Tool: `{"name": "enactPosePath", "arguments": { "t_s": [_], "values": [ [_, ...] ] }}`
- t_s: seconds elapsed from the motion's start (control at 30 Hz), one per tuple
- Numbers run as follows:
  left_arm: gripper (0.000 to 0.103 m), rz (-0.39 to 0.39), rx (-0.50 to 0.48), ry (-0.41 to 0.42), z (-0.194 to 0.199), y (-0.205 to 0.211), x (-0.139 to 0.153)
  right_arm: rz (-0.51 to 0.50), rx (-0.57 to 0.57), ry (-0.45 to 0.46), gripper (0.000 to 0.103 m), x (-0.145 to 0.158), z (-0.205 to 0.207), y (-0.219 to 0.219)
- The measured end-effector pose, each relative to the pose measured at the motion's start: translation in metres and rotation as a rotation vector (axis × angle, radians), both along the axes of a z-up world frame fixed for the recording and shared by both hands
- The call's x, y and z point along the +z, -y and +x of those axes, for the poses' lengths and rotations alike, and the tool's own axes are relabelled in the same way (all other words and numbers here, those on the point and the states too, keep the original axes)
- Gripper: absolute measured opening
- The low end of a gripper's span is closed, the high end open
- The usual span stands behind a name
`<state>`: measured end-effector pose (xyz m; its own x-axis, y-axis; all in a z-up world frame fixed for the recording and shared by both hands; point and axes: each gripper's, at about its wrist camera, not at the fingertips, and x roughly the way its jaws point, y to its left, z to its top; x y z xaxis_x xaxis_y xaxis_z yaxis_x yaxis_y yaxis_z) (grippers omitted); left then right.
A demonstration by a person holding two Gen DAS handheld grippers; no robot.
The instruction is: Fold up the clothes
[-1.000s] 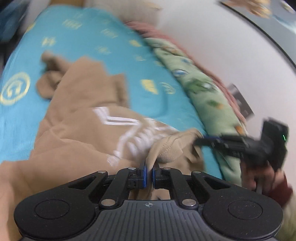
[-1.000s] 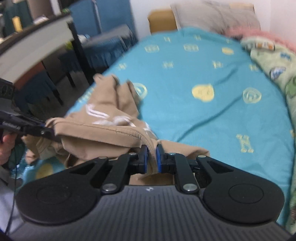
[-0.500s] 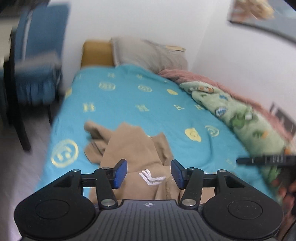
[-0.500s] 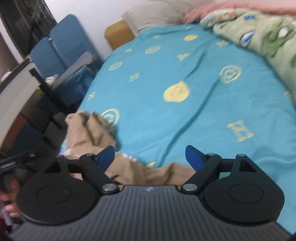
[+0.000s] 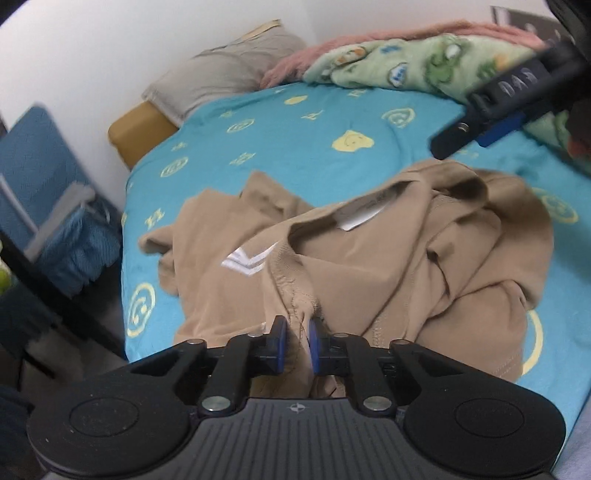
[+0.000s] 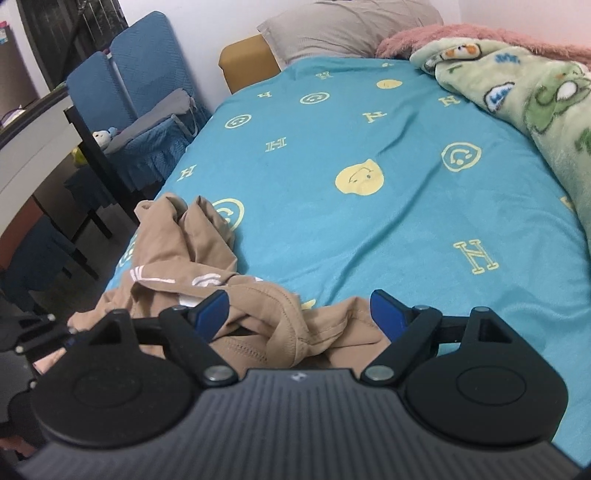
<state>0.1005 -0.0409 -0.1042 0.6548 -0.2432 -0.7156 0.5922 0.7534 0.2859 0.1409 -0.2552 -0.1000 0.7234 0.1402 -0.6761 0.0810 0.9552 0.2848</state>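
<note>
Since a moment ago both grippers have let go of the crumpled tan knit sweatshirt with white lettering [image 5: 369, 258], and the left gripper [image 5: 295, 343] has swung round and just closed again, its blue pads now pinching a stitched fold of the cloth near the ribbed neckline. The right gripper [image 6: 299, 314] has its jaws spread wide, blue fingertips [image 6: 210, 310] apart, with a rumpled hem of the sweatshirt lying between them but not pressed. That sweatshirt sits in a heap at the near corner of the bed, on the turquoise bedsheet printed with yellow smiley faces and letters [image 6: 369, 221], its white neck label showing. Further back lie a grey pillow [image 6: 351, 26] and, along the wall side, a green fleece blanket with cartoon animals [image 6: 535, 103]. Blue fabric-covered chairs [image 6: 136, 85] stand just beside the bed.
</note>
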Motion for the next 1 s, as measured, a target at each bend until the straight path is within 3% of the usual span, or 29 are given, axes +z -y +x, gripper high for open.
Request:
{"name": "enactPosePath", "arguments": {
  "t_s": [0.1, 0.17, 0.27, 0.37, 0.47, 0.53, 0.6, 0.77, 0.87, 1.0],
  "values": [
    [0.011, -0.165, 0.028, 0.005, -0.001, -0.020, 0.023, 0.007, -0.015, 0.002, 0.085, -0.001, -0.001, 0.003],
    [0.011, -0.331, 0.040, -0.007, 0.000, -0.039, 0.045, 0.013, -0.013, 0.004, 0.085, -0.002, -0.002, 0.003],
    [0.011, -0.565, 0.034, -0.024, -0.003, -0.069, 0.073, 0.019, 0.032, 0.045, 0.085, 0.003, -0.005, -0.003],
    [0.011, -0.725, 0.018, -0.046, -0.006, -0.089, 0.086, -0.020, 0.110, 0.102, 0.085, 0.010, -0.009, -0.019],
    [0.010, -0.785, -0.004, -0.049, -0.008, -0.094, 0.091, -0.100, 0.190, 0.126, 0.085, 0.009, -0.009, -0.041],
    [0.010, -0.814, -0.021, -0.046, -0.010, -0.096, 0.094, -0.170, 0.215, 0.090, 0.085, 0.002, -0.004, -0.053],
    [0.010, -0.830, -0.033, -0.041, -0.011, -0.096, 0.096, -0.218, 0.176, 0.063, 0.085, -0.005, -0.001, -0.055],
    [0.010, -0.867, -0.039, -0.034, -0.007, -0.098, 0.094, -0.224, -0.095, 0.080, 0.085, 0.001, -0.006, -0.020],
    [0.010, -0.889, -0.050, -0.020, -0.009, -0.097, 0.093, -0.169, -0.236, 0.151, 0.085, 0.015, -0.017, 0.002],
    [0.010, -0.932, -0.069, 0.015, -0.015, -0.097, 0.097, -0.219, -0.348, 0.319, 0.085, 0.037, -0.039, 0.009]
  ]
}}
